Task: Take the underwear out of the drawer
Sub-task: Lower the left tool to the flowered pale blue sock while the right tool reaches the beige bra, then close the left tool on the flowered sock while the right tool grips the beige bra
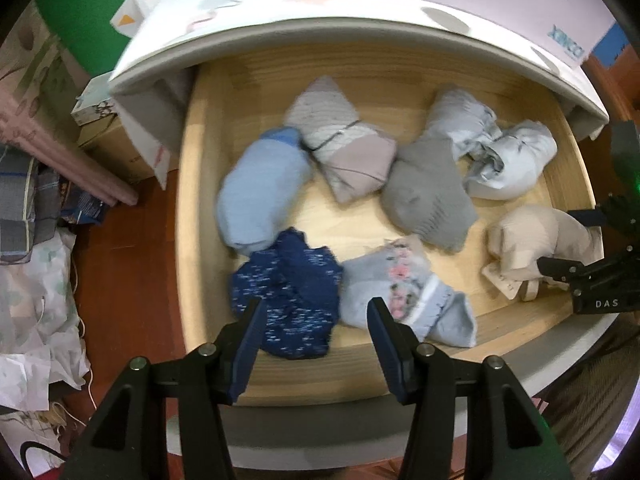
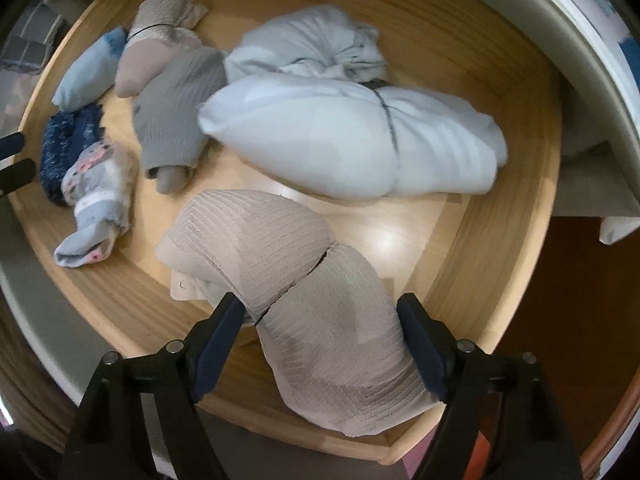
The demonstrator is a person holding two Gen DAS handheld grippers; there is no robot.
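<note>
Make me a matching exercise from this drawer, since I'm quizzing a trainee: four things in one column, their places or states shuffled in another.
1. beige ribbed fabric roll
2. dark navy speckled bundle
3. light blue fabric roll
4. left gripper

A. open, above the front row
B. between the right gripper fingers
C. left side, behind the navy one
D. front left of the wooden drawer

Pairs: 1-B, 2-D, 3-C, 4-A

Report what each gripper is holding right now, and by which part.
Nothing is held. The right gripper is open, straddling the near end of the beige rolled underwear without closing on it. The left gripper is open, above the navy bundle.
</note>
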